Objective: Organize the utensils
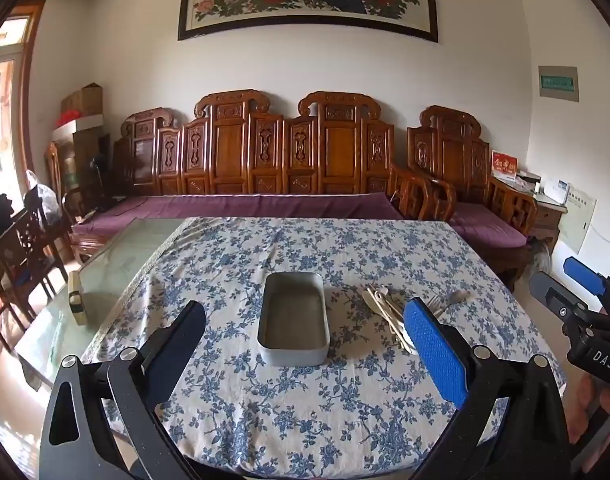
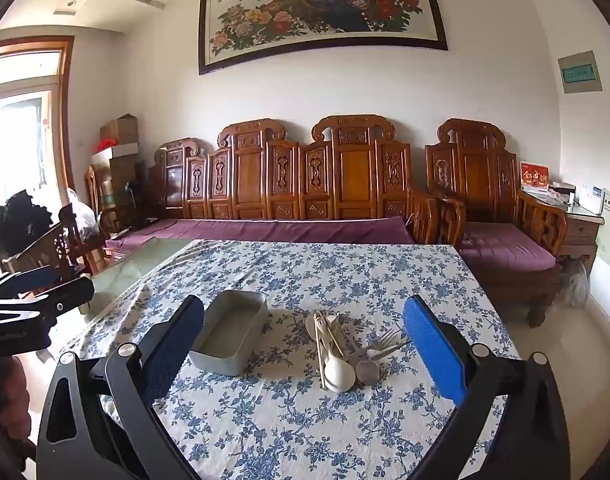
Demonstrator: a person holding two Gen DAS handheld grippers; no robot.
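Observation:
An empty grey metal tin (image 1: 293, 320) sits on the blue-flowered tablecloth (image 1: 305, 412); it also shows in the right wrist view (image 2: 230, 334). A pile of utensils (image 2: 345, 350) lies to its right: white spoons, chopsticks, metal forks and a metal spoon. The pile shows partly behind a finger in the left wrist view (image 1: 389, 308). My left gripper (image 1: 305, 340) is open and empty, above the table in front of the tin. My right gripper (image 2: 305, 340) is open and empty, in front of the pile. The right gripper also shows at the right edge of the left view (image 1: 577, 292).
The cloth covers part of a glass-topped table (image 1: 117, 264) with a small box (image 1: 76, 298) at its left. A carved wooden sofa (image 1: 289, 160) with purple cushions stands behind the table. Wooden chairs (image 1: 21, 256) stand at the left.

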